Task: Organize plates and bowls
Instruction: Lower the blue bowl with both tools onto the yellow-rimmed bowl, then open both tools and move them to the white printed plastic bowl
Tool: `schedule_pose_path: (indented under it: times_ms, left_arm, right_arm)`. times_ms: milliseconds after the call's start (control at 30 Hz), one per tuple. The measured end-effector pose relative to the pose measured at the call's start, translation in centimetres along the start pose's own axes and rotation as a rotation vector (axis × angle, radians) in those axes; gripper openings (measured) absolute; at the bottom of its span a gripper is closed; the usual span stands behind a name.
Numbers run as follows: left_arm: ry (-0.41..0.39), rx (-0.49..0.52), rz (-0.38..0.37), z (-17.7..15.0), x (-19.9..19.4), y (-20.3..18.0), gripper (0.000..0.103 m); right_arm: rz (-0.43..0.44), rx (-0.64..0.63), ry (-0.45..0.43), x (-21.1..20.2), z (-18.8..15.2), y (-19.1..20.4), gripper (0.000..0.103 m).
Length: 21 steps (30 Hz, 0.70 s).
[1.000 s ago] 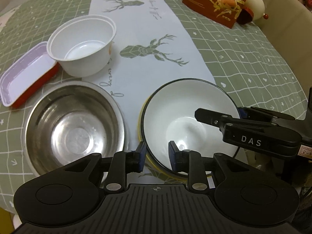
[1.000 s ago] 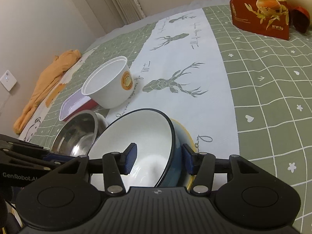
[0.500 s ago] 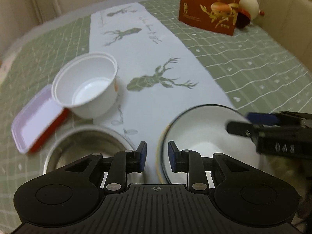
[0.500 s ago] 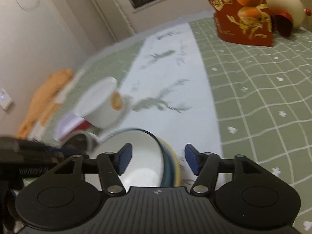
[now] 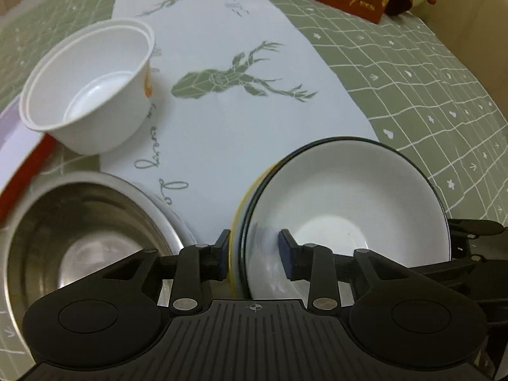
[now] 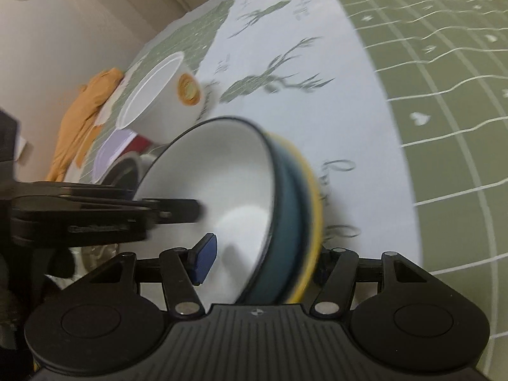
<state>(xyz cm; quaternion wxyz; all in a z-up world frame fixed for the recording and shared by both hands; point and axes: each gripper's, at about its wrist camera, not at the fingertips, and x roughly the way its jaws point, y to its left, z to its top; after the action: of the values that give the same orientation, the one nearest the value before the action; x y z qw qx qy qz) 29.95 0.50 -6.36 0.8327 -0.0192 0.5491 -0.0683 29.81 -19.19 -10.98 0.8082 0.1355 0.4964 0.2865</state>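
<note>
so the white bowl with the dark rim (image 5: 349, 197) is sitting nested in a yellow-edged dish (image 5: 236, 222), down at the near end of the tabletop (image 5: 428, 73), right on the edge of the pale deer runner (image 5: 222, 73). From the right wrist view the bowl is blue on the outside

my left gripper (image 5: 254, 250) is straddling the left side of that stack: one finger just outside the yellow rim, the other finger (image 5: 287, 254) down inside the white bowl. They've just been opening up, and the inner pad is clear of the wall, so I'm not pinching anything. The right gripper (image 6: 263, 263) does the same on the opposite side, one blue pad inside and the other tucked behind the yellow edge. It's been spreading too, and there's a visible gap on the inside, so no squeeze there either

why both hands? my guess is a two-piece ceramic stack is heavy and slippery, and a hold on opposite walls keeps it from tipping

next door: the steel bowl (image 5: 79, 238) just to the left, near the stack but I can't tell if they touch. Behind it is a white plastic bowl (image 5: 92, 85) leaning on a red tray (image 5: 19, 158). Those look like what's left to sort, and I reckon the stack is the base pile
</note>
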Motion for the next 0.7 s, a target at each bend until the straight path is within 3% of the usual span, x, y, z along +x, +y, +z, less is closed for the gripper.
schedule_pose_path:
  times_ms: [400,700]
  left_arm:
    - [-0.029,-0.084,-0.043,1.7,0.2,2.2,0.034]
    - [-0.057,-0.084,-0.047,2.3,0.4,2.1,0.029]
  right_arm:
    - [0.018,0.022,-0.077,0.7,3.2,-0.3,0.06]
    - [-0.045,0.005,-0.07,2.1,4.2,-0.6,0.059]
